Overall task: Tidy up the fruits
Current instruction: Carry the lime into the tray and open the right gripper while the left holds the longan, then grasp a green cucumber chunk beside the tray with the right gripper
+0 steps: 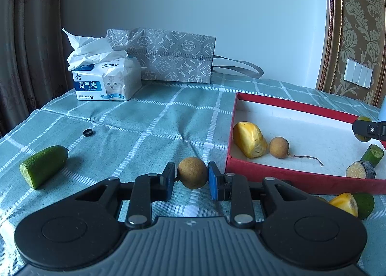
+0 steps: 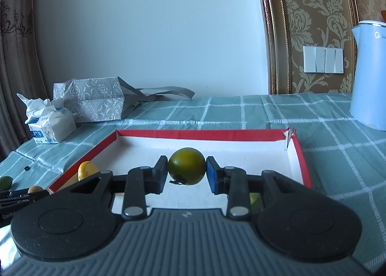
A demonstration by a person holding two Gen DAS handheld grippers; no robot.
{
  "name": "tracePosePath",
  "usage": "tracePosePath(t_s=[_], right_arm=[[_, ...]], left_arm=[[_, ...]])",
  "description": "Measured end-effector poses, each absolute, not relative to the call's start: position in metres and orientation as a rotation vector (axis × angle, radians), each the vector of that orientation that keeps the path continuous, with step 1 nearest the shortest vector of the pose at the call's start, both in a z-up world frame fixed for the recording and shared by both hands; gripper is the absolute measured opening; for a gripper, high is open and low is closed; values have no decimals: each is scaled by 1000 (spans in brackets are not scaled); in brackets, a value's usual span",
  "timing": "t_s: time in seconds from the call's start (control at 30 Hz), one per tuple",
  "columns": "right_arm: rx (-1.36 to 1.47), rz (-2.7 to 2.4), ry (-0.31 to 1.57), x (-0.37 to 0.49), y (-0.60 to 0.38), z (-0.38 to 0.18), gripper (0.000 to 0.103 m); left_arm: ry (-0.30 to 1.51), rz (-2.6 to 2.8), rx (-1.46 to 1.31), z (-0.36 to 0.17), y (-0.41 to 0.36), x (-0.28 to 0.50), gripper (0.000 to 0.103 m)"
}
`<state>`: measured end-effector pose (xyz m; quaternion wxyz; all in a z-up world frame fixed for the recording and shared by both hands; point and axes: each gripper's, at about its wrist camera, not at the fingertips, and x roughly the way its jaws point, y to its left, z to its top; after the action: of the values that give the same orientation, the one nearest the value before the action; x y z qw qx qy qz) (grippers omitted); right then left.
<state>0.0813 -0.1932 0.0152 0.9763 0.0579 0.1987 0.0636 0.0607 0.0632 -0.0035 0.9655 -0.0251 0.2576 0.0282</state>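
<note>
From the left wrist view, the left gripper [image 1: 192,177] is clamped on a round brown longan [image 1: 192,172], pinched between its pads above the checked green cloth of the surface [image 1: 144,116], just beside the near left corner of the red box [image 1: 284,103]. The box is a shallow red-walled tray with a white floor. Inside it, near the left wall, lies a peeled yellow fruit chunk [image 1: 249,139], and touching or just beside that a second longan with its stem [image 1: 279,147] trailing to the right. Further right in the box sit a green cut piece [image 1: 373,154] and a yellow slice with dark skin [image 1: 360,169]. At the right edge, the right gripper [image 1: 366,128] reaches in over the box, holding something green. Outside the box, a green cut fruit half [image 1: 43,166] lies on the cloth at the left, and a yellow piece [image 1: 345,203] beside a green piece [image 1: 365,204] lies against the near wall. A tissue pack [image 1: 107,80], a patterned bag [image 1: 168,56] and a small black ring [image 1: 88,132] sit further back.

From the right wrist view, the right gripper [image 2: 187,172] is clamped on a round green fruit [image 2: 187,169], held over the white floor of the red box [image 2: 202,135]. The yellow chunk [image 2: 86,169] shows at the box's left side. A pale blue kettle [image 2: 369,73] stands on the surface to the right.
</note>
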Motion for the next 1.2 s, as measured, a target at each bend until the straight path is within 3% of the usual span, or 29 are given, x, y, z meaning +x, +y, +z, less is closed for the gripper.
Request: tracePosePath(t_s=[0.5,0.67,1.0,1.1,1.2], right_arm=[[85,156,442,86,-185,5,33],[77,155,433,85,-183,5,39],[114,220,408,29,-198,19,39],[118,233,412,4,-202,14,51],[113,245,431,-14,-203,7,53]], left_arm=[[521,56,-49,-3,64,60,28],[523,55,-50,-3,64,60,28],[521,52,-56,-3,64,60,28],[521,49,-54,-3,64,60,28],[522,49,-57,-3,64,60,28]])
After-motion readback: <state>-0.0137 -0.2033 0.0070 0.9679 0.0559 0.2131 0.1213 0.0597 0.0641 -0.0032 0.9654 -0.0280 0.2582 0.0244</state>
